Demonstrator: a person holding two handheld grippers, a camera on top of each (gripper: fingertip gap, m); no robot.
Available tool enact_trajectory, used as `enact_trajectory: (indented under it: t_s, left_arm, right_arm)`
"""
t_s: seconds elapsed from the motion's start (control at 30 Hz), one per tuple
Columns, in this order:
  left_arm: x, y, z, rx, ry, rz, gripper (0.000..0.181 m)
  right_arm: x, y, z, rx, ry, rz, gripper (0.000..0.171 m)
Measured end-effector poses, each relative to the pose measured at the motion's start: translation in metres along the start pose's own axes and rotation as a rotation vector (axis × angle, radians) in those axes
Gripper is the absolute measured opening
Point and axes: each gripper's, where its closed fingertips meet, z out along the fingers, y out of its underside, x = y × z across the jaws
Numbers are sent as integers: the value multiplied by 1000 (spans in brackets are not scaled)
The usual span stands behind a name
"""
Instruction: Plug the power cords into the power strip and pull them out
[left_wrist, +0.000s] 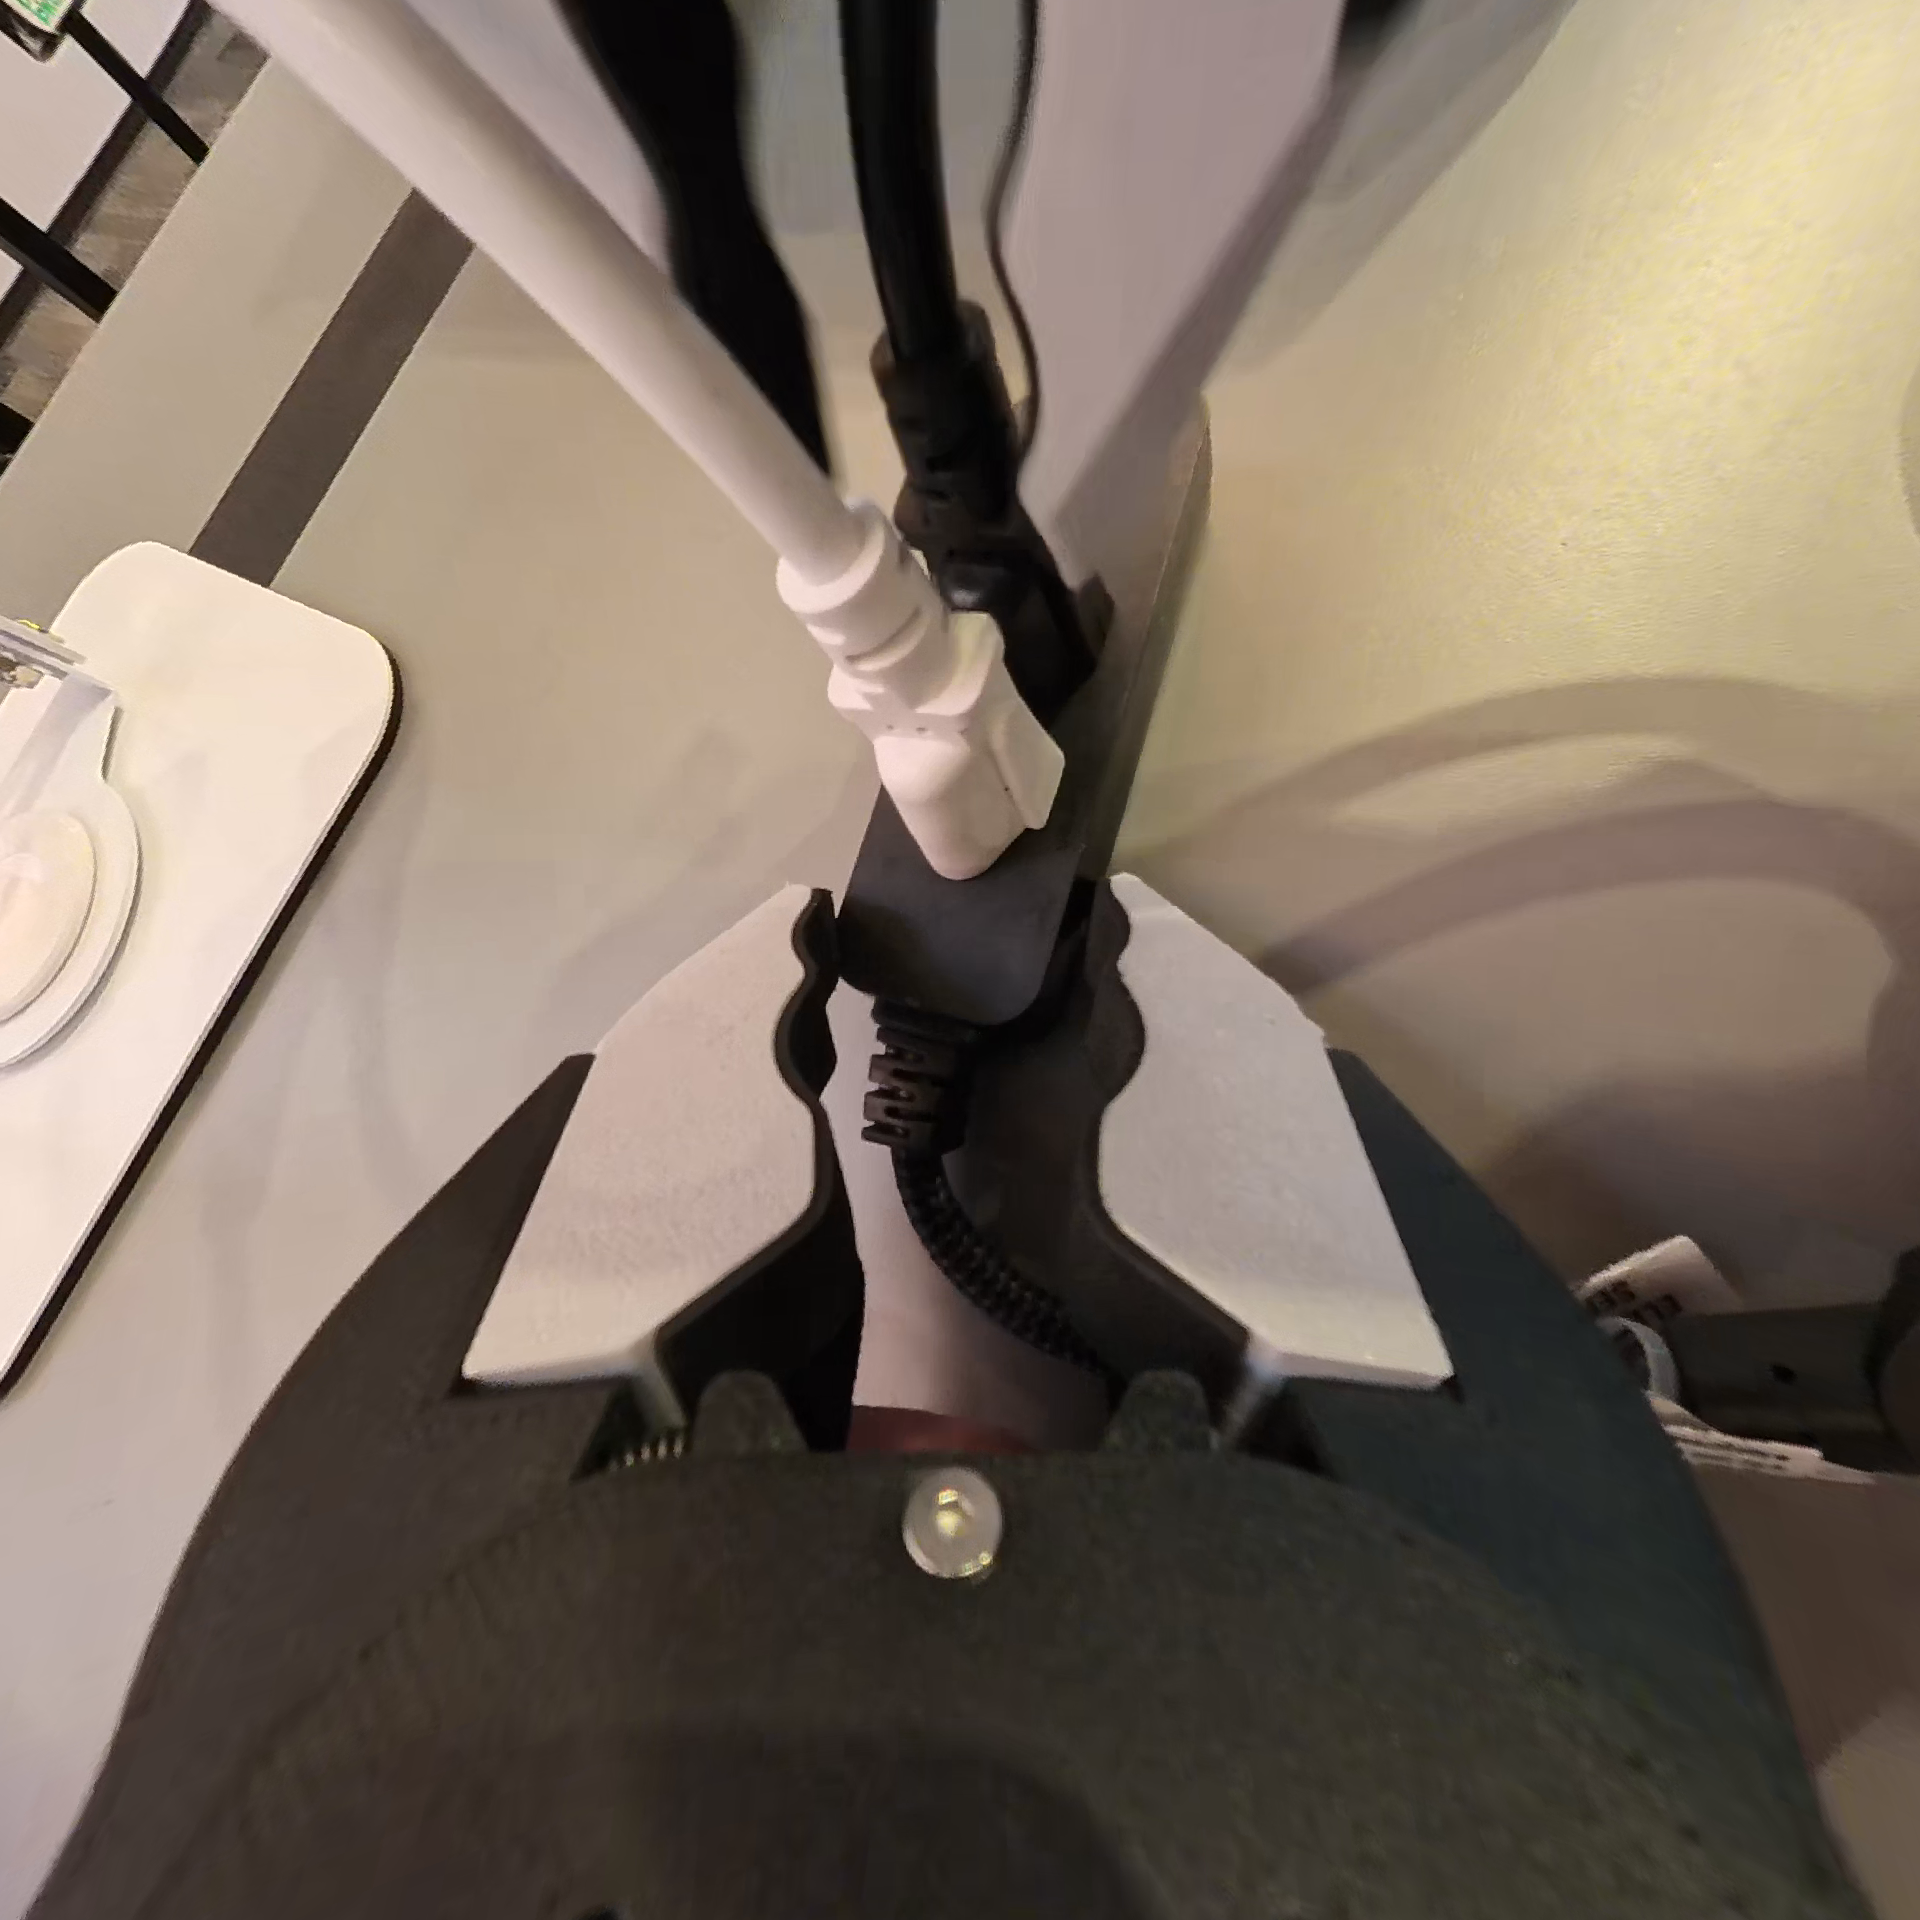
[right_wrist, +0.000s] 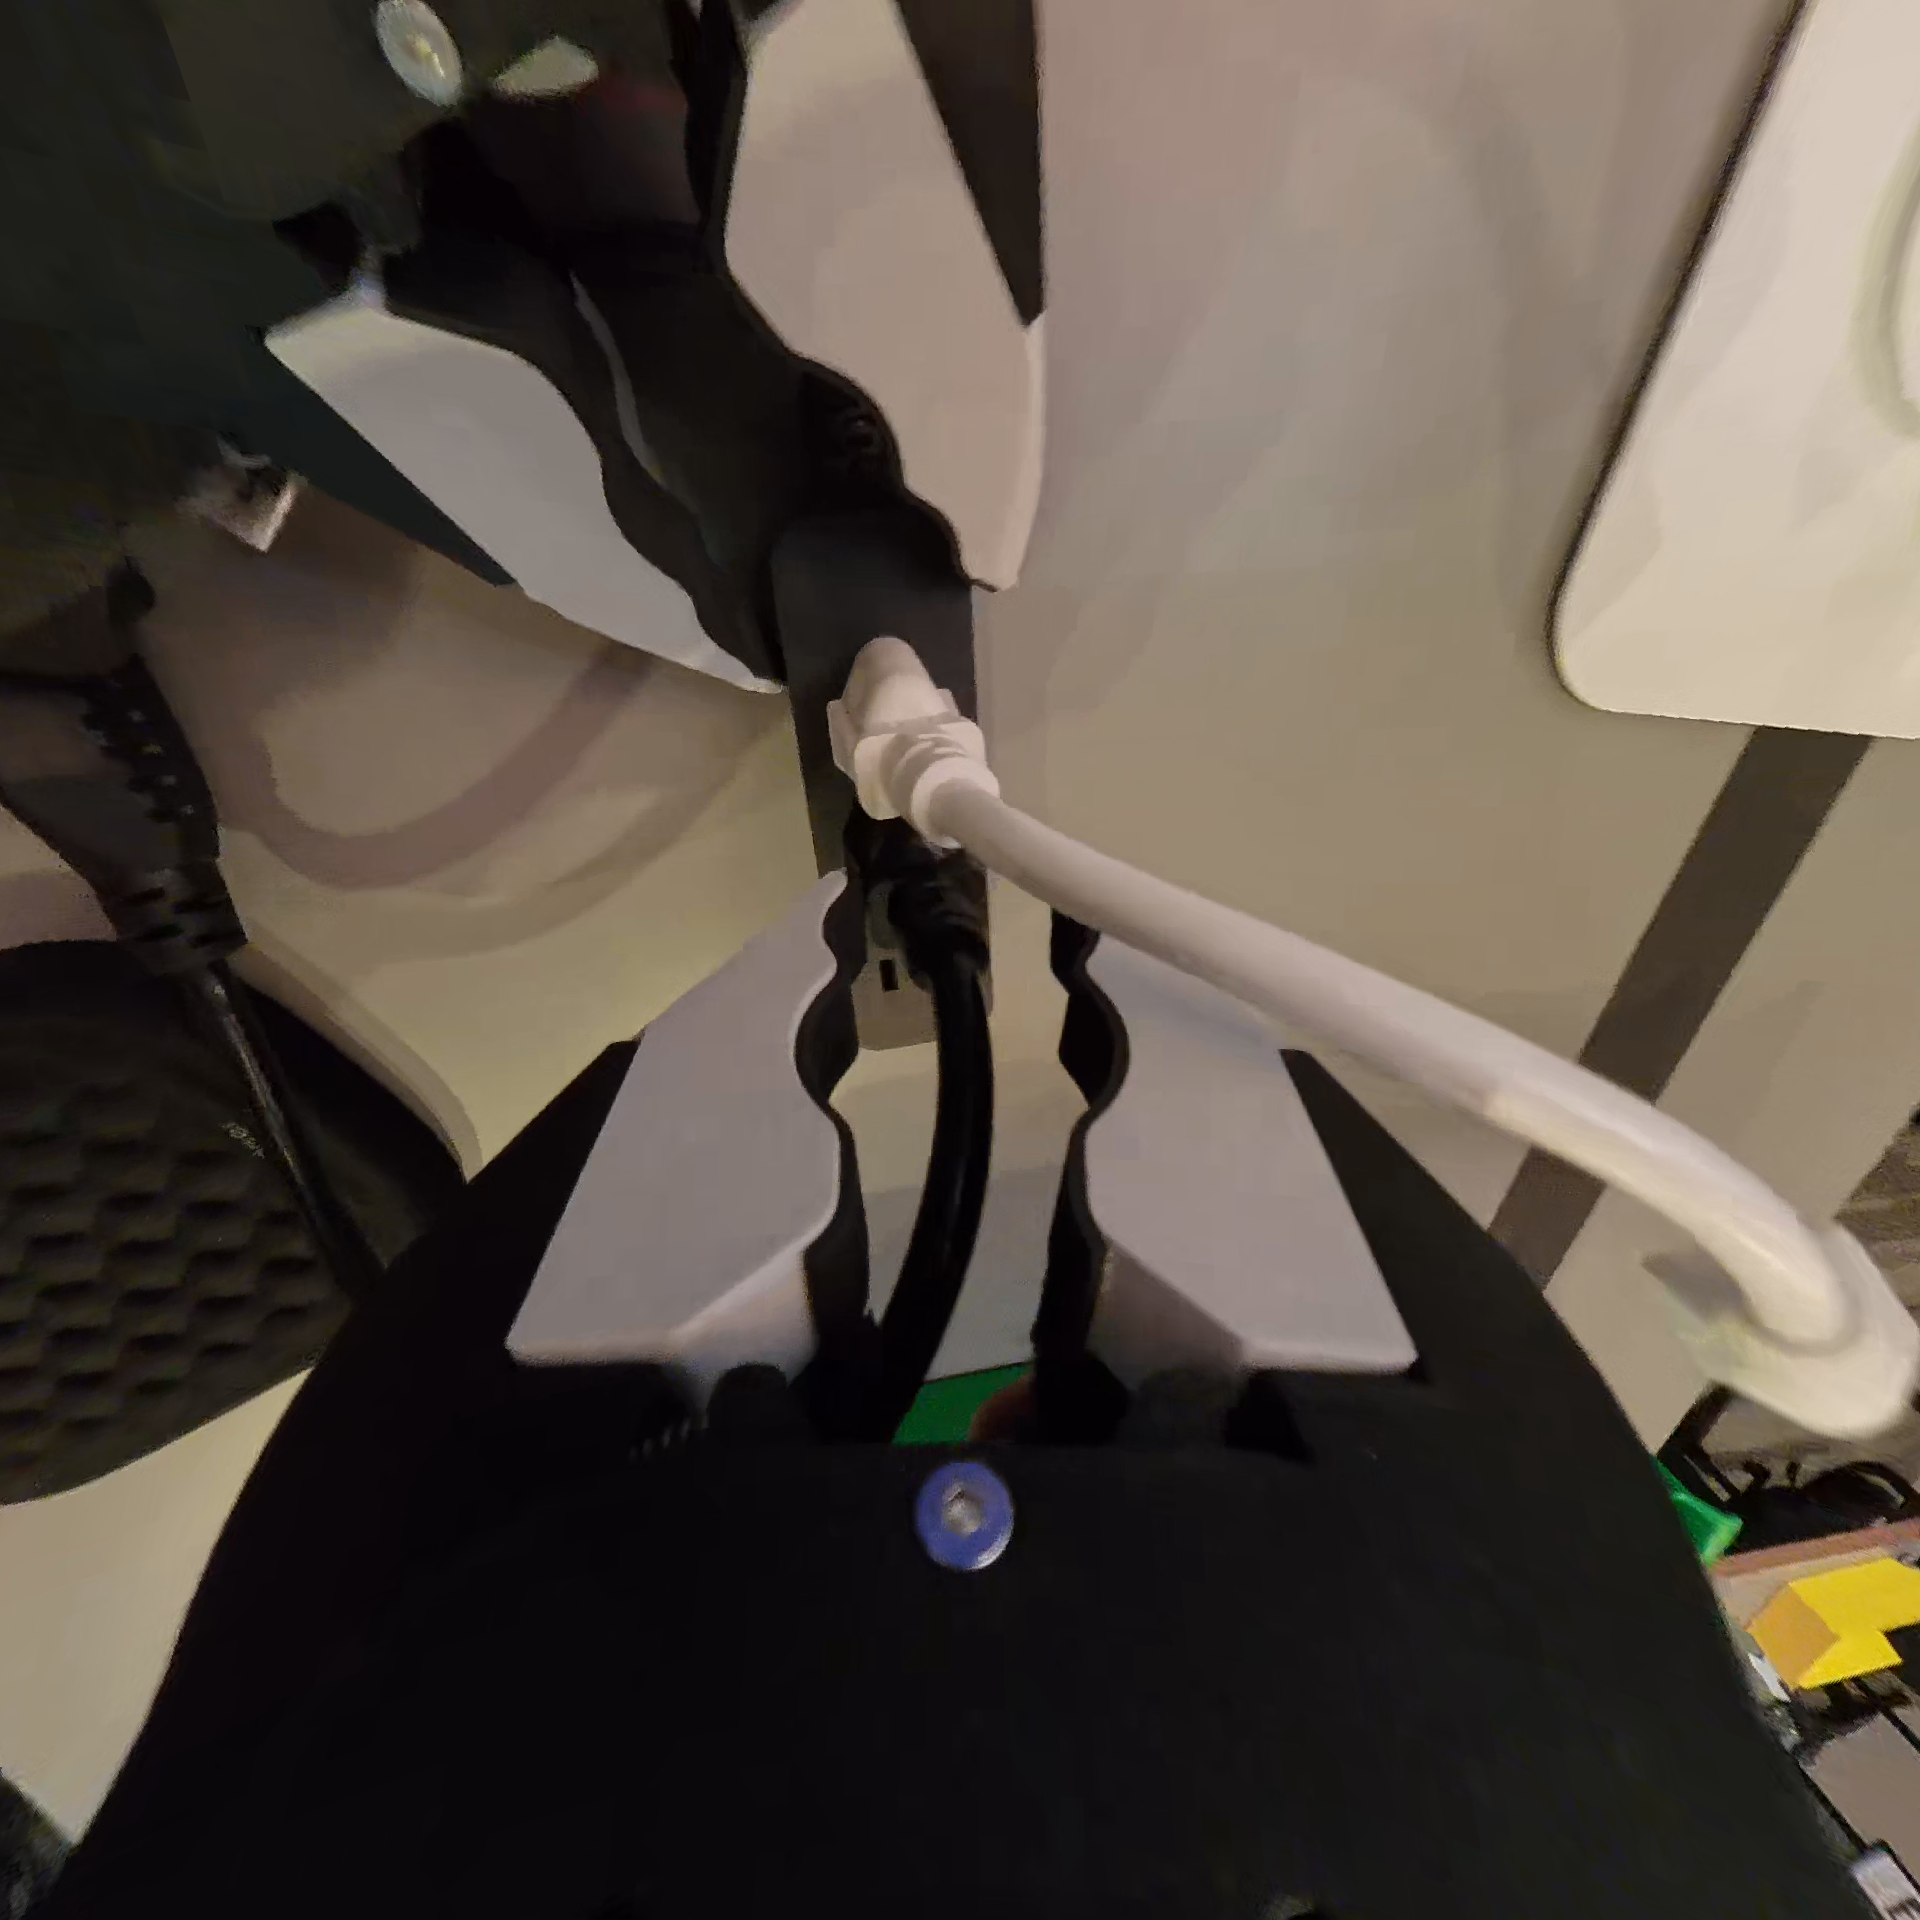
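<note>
Your left gripper (left_wrist: 961, 935) sits closest in its own view, its two white fingers (left_wrist: 707, 1091) narrowed onto the near end of the black power strip (left_wrist: 956, 935), which they clamp from both sides. Between those fingers the strip's braided black cable (left_wrist: 977, 1236) curls back toward the gripper body. Just past your fingertips, a white plug (left_wrist: 956, 738) is seated in the strip, and its white cord (left_wrist: 582, 270) runs up and away to the left. Beyond it a black plug (left_wrist: 966, 488) stands in the next socket, with its black cord (left_wrist: 904, 208) rising behind. The strip lies on a pale table (left_wrist: 520, 623), and a white pad (left_wrist: 229, 748) rests well apart at the left edge. From the other side, your right gripper (right_wrist: 956, 956) has its fingers set moderately apart around the opposite end of the strip (right_wrist: 883, 613); the black cord (right_wrist: 951, 1101) hangs down between them, and you cannot tell whether the pads are touching the black plug (right_wrist: 925, 894) or the strip. Farther on, the white plug (right_wrist: 894, 717) sits in the strip with its white cord (right_wrist: 1351, 1049) sweeping off to your right, and the left gripper's (right_wrist: 831, 623) white fingers (right_wrist: 468, 447) grip the strip's far end.
</note>
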Motion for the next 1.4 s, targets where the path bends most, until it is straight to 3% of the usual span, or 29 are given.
enact_trajectory:
  t_s: [0.13, 0.4, 0.83, 1.07, 1.4]
  left_arm:
    - [0, 0, 0, 3, 5, 8, 46]
    - [-1, 1, -1, -17, -3, 37, 46]
    - [-8, 3, -13, -89, -8, 54, 48]
    - [-11, 7, -12, -132, -38, 113, 41]
    - [-32, 18, -10, -169, -82, 75, 65]
  right_arm:
    - [9, -11, -44, 142, 67, 86, 33]
    - [-2, 24, -91, 232, 198, 227, 31]
    - [-31, 47, -88, 430, 198, 438, 31]
    - [-35, 46, -71, 449, 181, 501, 14]
    - [-38, 39, -58, 468, 245, 543, 10]
